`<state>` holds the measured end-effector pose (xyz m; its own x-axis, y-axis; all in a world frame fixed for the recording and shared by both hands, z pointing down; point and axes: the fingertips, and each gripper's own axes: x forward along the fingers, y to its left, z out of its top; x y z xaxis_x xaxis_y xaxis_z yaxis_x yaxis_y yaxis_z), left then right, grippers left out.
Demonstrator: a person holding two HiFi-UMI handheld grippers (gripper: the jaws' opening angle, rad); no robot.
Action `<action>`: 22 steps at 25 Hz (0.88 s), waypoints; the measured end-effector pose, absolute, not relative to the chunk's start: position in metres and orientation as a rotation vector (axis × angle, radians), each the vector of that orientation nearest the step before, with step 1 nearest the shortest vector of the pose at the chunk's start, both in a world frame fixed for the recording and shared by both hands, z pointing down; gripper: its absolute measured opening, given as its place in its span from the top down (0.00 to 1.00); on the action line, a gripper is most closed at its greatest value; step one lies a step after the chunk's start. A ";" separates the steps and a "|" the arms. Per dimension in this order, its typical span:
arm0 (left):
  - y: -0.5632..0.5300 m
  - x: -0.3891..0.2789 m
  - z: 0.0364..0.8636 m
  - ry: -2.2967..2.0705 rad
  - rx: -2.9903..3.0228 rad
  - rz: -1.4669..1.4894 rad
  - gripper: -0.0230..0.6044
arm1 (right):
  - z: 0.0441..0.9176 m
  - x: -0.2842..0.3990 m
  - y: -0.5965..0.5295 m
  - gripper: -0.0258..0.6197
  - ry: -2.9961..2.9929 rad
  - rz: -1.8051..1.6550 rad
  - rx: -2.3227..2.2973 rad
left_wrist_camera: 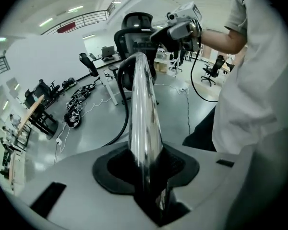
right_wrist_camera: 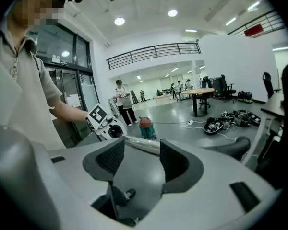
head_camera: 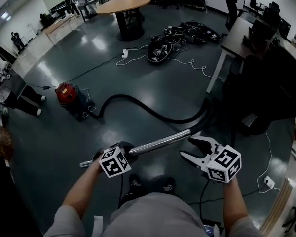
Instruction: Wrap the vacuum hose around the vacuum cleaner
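A red vacuum cleaner (head_camera: 66, 94) stands on the dark floor at the left. Its black hose (head_camera: 153, 113) curves across the floor to the right and rises to a chrome wand (head_camera: 160, 143). My left gripper (head_camera: 126, 150) is shut on that wand near its lower end; in the left gripper view the wand (left_wrist_camera: 144, 119) runs straight out between the pads. My right gripper (head_camera: 186, 148) hangs open just right of the wand's upper end, with nothing between its fingers. In the right gripper view the wand (right_wrist_camera: 141, 144) lies just beyond the open jaws, and the vacuum cleaner (right_wrist_camera: 146, 127) stands farther off.
A round wooden table (head_camera: 123, 5) stands at the back. Black gear with white cables (head_camera: 177, 38) lies on the floor near a white desk (head_camera: 237, 38) with office chairs. A person sits at the far left (head_camera: 15, 95). A power strip (head_camera: 124, 53) lies behind the vacuum.
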<state>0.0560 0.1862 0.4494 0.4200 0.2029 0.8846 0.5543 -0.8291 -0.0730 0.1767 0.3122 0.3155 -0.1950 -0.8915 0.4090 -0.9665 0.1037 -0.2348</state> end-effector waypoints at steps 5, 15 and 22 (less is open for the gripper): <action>0.146 0.049 0.435 -0.608 -2.512 -1.316 0.74 | 0.330 0.156 0.259 0.60 -2.321 0.904 1.925; 0.067 0.024 0.406 -0.630 -2.805 -1.112 0.73 | 0.307 0.154 0.096 0.56 -2.583 1.167 2.288; 0.032 -0.010 0.411 -0.633 -2.924 -1.066 0.72 | 0.304 0.102 0.003 0.56 -2.697 1.094 2.320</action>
<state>-0.0103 0.0322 0.4109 0.6954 0.3787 0.6108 0.3556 -0.9199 0.1654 0.1015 0.0031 0.3040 -0.1228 -0.9906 -0.0609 -0.6682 0.1279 -0.7329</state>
